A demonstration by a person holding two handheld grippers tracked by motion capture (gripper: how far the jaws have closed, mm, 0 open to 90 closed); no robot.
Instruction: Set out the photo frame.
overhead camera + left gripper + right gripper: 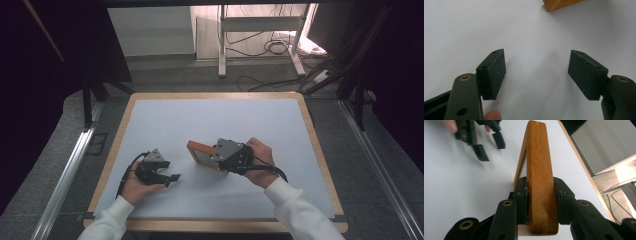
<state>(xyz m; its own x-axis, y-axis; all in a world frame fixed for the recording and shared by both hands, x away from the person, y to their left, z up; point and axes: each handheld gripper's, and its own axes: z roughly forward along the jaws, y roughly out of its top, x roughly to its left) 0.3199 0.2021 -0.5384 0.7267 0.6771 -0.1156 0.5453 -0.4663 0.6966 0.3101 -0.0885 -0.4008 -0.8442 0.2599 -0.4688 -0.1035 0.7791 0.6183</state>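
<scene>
A wooden picture frame (199, 151) stands on edge near the middle of the white table (210, 117), tilted up off the surface. My right gripper (216, 155) is shut on the frame's right side. In the right gripper view both pads press the frame's thick wooden bar (539, 170), which rises straight ahead of my right gripper (541, 202). My left gripper (171, 177) rests low at the front left, its jaws open with bare table between them (537, 75). One corner of the frame (560, 3) shows at the top of the left gripper view. The left gripper (487, 145) also appears far off.
The table has a wooden rim (215, 95). Beyond its far edge stand a white metal stand (260, 40) and loose cables (280, 47) on the floor. Metal rails (67, 170) run along both sides. Open white surface lies behind and right of the frame.
</scene>
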